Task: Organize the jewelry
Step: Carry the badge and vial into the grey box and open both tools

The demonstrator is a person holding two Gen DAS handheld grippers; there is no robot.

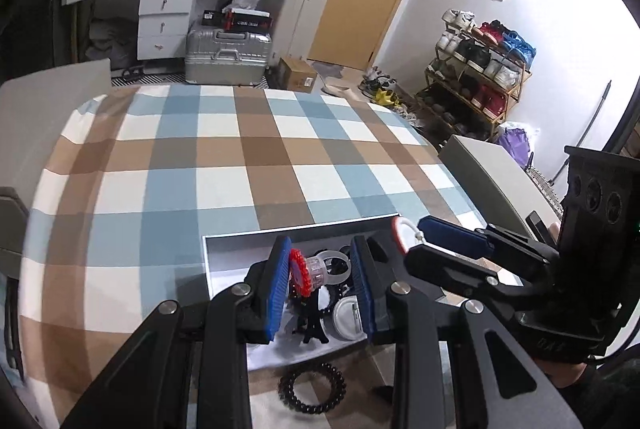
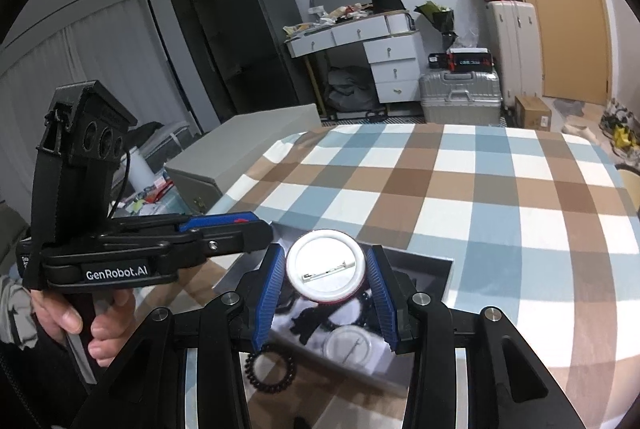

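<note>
the left gripper (image 1: 322, 281) pinches a red-frilled clear ring (image 1: 306, 271) above the white tray (image 1: 224, 269); the right gripper (image 1: 412, 241) holds a round badge (image 1: 400, 235); a black beaded bracelet (image 1: 312, 391) lies on the checked tablecloth (image 1: 240, 157).

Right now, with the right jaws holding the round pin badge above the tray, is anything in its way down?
Nothing hangs between them, but the tray floor is crowded: directly below the pin badge lie another badge and black pieces. Bare floor shows towards the tray's far side.

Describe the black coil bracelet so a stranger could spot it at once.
Start at the checked tablecloth, then find the shallow box at its near edge. The black coil bracelet lies alone on the cloth just outside the box, nearer the grippers, a knobbly ring unlike the flat round badges inside.
</note>
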